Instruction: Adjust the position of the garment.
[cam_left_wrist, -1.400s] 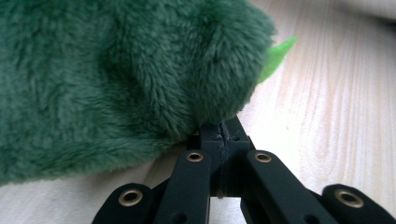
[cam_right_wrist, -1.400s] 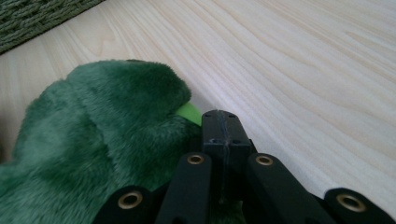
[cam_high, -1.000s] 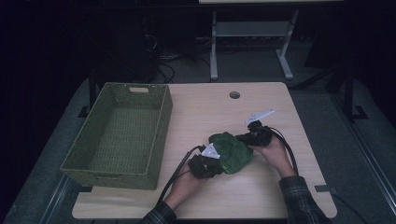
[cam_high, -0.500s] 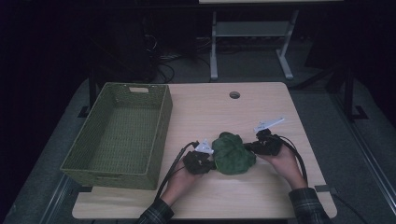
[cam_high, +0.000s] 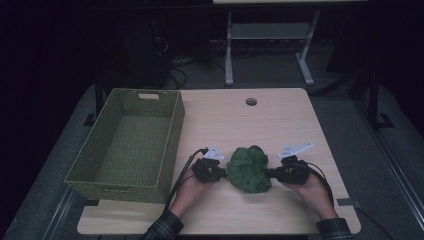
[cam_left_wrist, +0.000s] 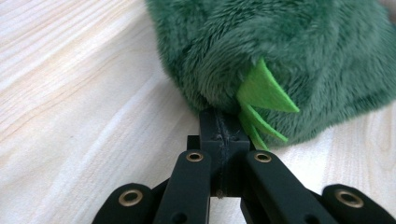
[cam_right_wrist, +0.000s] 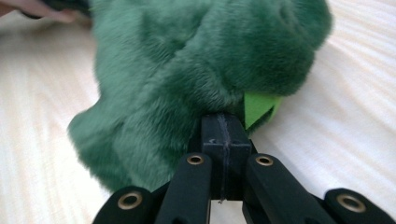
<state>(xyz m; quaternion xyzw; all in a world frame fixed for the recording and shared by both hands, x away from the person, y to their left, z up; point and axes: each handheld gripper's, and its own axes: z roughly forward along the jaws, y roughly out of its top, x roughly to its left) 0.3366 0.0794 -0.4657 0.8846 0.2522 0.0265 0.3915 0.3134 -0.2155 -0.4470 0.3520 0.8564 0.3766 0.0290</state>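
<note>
Left tongs, held in the person's left hand, are clamped shut on the left edge of a green plush toy; in the left gripper view the black jaws meet flat together with a pinch of fur between their tips. Lying on the near middle of the pale wooden bench, the toy is a rounded, crumpled heap of dark green, short-piled fur with deep folds. Pointed strips of bright lime-green felt stick out of the fur just beside the left jaws, and a squarer tab of the same felt shows beside the right jaws. Right tongs, in the right hand, are likewise closed on the toy's right edge. A woven green basket stands on the left of the bench, well apart from the toy.
</note>
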